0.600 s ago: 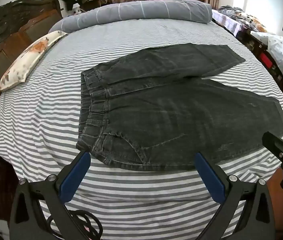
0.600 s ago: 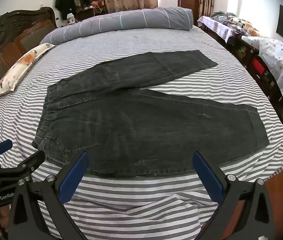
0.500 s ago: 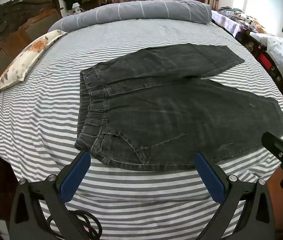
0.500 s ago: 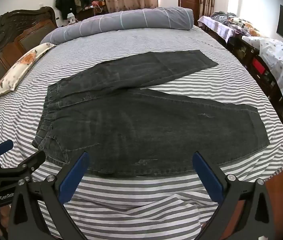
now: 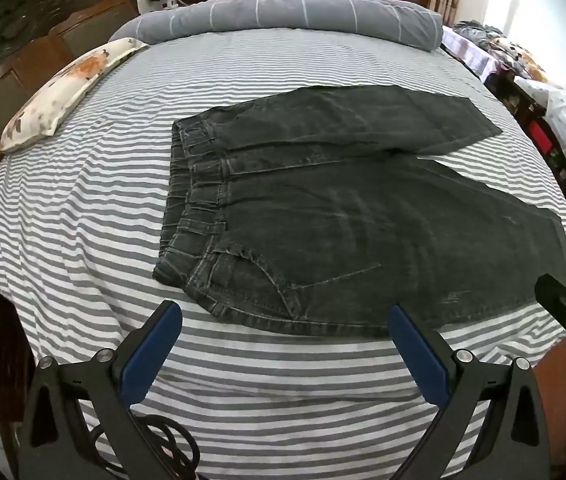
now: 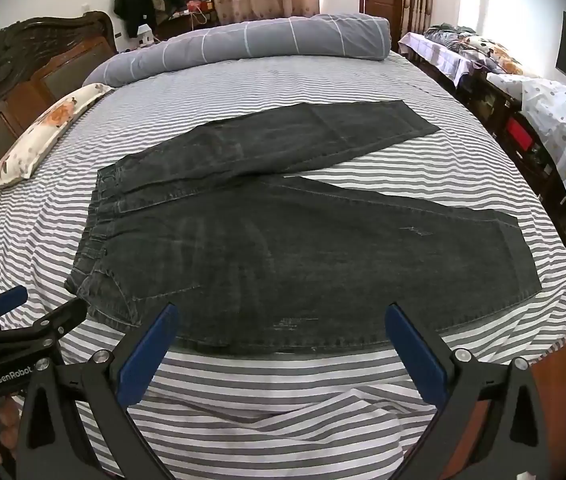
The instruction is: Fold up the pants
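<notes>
Both views have shifted a little since the earlier frames: the left camera has drifted nearer the waistband, and the pants themselves lie as they did.

Far left: wooden headboard (image 5: 23,64), with a floral pillow (image 5: 67,88) lying along the edge of the striped sheet (image 5: 83,208).

Centre: dark denim pants (image 5: 343,220) spread flat on the sheet. Waistband (image 5: 191,200) toward the headboard, legs running off to the right. Far leg (image 6: 323,136) angles away from the near leg (image 6: 363,256), a wedge of sheet showing between them.

Foreground, left wrist view: left gripper (image 5: 283,328) spread wide, blue pads (image 5: 151,348) well apart, nothing between them. It hangs over bare sheet just short of the pants' near hip edge, not touching.

Right wrist view: right gripper (image 6: 279,328) likewise spread wide and holding nothing, poised at the near hem line of the near leg; contact with the cloth cannot be told.

Back: rolled grey quilt (image 6: 251,46) across the far side of the bed.

Right: side bench piled with patterned cloth (image 6: 555,112).
</notes>
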Demonstrator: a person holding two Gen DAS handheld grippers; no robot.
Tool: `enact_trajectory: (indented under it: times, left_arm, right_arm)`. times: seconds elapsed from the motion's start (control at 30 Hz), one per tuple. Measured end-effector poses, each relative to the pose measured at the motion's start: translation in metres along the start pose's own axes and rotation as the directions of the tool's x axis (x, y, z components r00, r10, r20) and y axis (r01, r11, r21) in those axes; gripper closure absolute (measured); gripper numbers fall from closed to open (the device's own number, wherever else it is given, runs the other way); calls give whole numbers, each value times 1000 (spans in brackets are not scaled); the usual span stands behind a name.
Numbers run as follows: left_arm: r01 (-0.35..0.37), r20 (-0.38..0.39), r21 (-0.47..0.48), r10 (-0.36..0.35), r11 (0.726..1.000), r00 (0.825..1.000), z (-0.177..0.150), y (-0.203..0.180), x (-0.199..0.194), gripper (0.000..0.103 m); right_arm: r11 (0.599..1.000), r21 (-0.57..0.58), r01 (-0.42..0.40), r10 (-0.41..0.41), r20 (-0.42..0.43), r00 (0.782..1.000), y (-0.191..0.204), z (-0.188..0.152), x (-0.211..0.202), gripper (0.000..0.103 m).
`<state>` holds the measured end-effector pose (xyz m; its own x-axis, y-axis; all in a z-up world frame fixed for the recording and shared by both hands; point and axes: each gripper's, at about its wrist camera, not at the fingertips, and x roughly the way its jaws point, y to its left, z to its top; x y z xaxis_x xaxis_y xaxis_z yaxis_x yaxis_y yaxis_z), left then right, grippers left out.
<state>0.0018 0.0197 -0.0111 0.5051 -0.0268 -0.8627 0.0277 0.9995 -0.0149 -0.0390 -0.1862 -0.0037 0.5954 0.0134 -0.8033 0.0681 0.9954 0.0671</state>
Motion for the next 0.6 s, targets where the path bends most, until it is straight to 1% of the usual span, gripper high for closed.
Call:
enact_trajectory:
  times: [0.23, 0.37, 0.4, 0.47, 0.6]
  left_arm:
    - [-12, 5, -4, 12, 1000, 1000, 1, 1, -2, 1]
    - [-8, 0, -8, 8, 1000, 1000, 1, 1, -2, 1]
    - [-10, 2, -7, 10, 1000, 1000, 1, 1, -2, 1]
    - [-23, 8, -1, 23, 1000, 1000, 1, 0, -2, 1]
    - [-26, 6, 4, 26, 1000, 1000, 1, 1, -1, 1]
  right_arm:
    - [1000, 0, -3, 3, 1, 1000, -2, 1, -1, 0]
    - [1000, -8, -4, 4, -2, 1000, 0, 1, -1, 0]
    - [1000, -11, -5, 5, -6, 1000, 0, 5, 1, 0]
    - [1000, -12, -8, 8, -7, 1000, 1, 7, 1, 0]
    - [1000, -8, -16, 16, -12, 1000, 0, 7, 3, 1]
